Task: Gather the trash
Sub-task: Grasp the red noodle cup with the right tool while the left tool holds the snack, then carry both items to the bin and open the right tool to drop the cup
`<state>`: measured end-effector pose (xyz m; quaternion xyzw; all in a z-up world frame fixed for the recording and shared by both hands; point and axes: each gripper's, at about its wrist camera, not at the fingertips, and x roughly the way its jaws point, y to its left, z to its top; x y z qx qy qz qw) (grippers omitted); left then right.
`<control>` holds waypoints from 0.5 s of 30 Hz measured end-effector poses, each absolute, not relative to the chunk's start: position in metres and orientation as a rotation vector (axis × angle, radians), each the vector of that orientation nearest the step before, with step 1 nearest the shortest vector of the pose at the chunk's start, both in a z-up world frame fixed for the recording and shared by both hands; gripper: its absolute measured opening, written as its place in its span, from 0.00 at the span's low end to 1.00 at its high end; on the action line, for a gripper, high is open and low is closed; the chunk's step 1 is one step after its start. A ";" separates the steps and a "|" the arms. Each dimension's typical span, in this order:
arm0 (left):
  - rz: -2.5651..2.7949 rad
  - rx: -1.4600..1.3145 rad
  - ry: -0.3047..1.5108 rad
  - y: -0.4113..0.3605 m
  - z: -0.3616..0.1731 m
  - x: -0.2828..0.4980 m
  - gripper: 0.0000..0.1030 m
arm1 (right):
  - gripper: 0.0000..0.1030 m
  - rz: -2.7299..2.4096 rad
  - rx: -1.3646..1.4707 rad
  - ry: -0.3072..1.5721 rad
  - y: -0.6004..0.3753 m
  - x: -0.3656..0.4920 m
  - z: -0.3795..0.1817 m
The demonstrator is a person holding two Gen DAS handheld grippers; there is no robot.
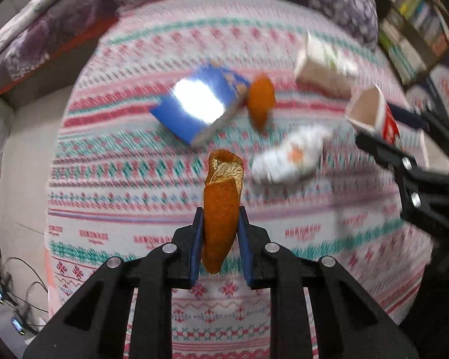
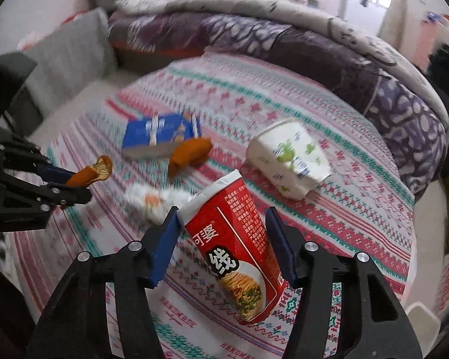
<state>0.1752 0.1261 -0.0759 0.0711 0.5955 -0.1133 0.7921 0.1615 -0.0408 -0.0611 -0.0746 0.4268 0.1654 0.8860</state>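
Left jaws pinched tight on an orange peel (image 1: 221, 206), right jaws clamped around a red noodle cup (image 2: 236, 245), both lifted over the patterned bedspread (image 2: 329, 209).

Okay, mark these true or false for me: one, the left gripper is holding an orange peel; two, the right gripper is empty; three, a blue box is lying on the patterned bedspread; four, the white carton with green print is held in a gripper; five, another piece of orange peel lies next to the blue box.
1. The left gripper holds an orange peel. True.
2. The right gripper is empty. False: it is clamped on a red noodle cup.
3. A blue box lies on the patterned bedspread. True.
4. The white carton with green print is held in a gripper. False: it lies on the bedspread, ungripped.
5. Another peel piece lies beside the blue box. True.
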 end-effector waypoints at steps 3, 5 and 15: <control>-0.219 0.110 1.220 0.127 -0.060 0.178 0.21 | 0.54 0.324 -0.105 0.845 -0.045 0.159 -0.046; -0.205 0.092 1.187 0.125 -0.051 0.180 0.21 | 0.54 0.307 -0.066 0.816 -0.050 0.154 -0.036; -0.153 0.066 1.062 0.102 -0.022 0.175 0.21 | 0.54 0.211 0.129 0.787 -0.096 0.137 -0.015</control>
